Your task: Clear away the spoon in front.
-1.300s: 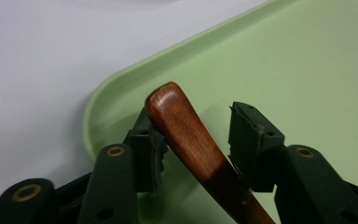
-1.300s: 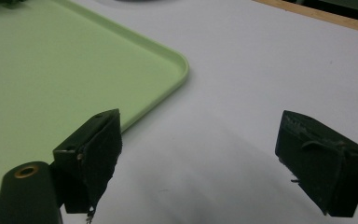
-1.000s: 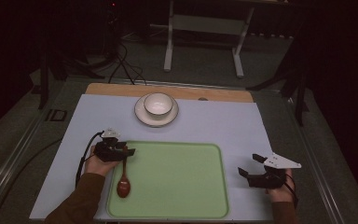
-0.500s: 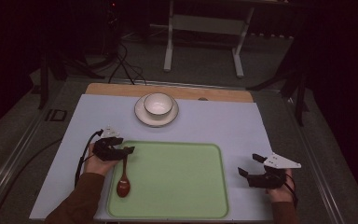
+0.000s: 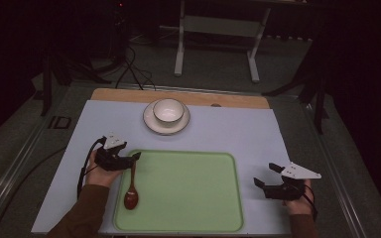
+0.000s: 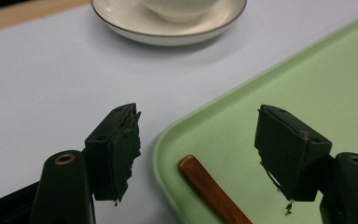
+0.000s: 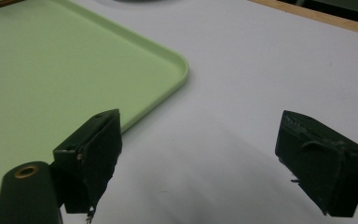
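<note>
Risk: we judge the left hand-held gripper (image 5: 127, 159), jaws wide and empty astride the wooden spoon (image 5: 131, 188) handle at the green tray (image 5: 188, 193) rim, lower left, could clip the rim | right hand-held gripper (image 5: 268, 178) lower right, spread, holding nothing, over the counter (image 5: 238, 134) | bowl (image 5: 167, 110) on saucer (image 5: 151, 123), upper centre, well apart

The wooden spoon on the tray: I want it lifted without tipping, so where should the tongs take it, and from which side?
Probably the upper handle of the wooden spoon, which lies flat along the left edge of the green tray, bowl end nearest the person. The open left tongs already straddle that handle end, so come straight down from above.
</note>
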### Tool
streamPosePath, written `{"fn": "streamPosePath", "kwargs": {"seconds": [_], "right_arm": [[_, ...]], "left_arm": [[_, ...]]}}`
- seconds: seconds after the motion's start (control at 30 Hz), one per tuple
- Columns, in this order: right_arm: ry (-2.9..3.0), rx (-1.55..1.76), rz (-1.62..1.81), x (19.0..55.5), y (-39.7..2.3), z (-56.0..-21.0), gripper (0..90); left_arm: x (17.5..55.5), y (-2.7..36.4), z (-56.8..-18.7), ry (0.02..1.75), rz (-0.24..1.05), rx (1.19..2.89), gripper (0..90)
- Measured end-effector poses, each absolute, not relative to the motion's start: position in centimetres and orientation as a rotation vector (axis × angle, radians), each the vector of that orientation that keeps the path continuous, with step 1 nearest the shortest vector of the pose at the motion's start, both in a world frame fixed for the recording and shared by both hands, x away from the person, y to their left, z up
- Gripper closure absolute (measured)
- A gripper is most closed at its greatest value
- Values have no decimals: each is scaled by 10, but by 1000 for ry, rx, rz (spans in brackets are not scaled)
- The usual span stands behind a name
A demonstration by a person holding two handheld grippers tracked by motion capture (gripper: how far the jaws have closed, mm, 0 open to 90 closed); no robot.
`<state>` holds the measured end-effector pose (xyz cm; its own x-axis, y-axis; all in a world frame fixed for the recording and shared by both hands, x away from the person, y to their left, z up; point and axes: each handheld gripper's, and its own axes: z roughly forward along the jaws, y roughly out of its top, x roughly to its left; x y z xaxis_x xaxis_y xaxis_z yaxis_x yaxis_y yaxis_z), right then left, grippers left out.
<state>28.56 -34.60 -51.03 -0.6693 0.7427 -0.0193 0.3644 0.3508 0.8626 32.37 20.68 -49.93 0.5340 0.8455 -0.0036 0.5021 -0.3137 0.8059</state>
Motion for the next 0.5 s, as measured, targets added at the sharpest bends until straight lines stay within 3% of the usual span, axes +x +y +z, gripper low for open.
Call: {"fn": "streamPosePath", "kwargs": {"seconds": [0.5], "right_arm": [[2145, 968, 1298, 283, -351, -506, 143]], "left_arm": [[290, 245, -481, 1163, 728, 1765, 308]]}}
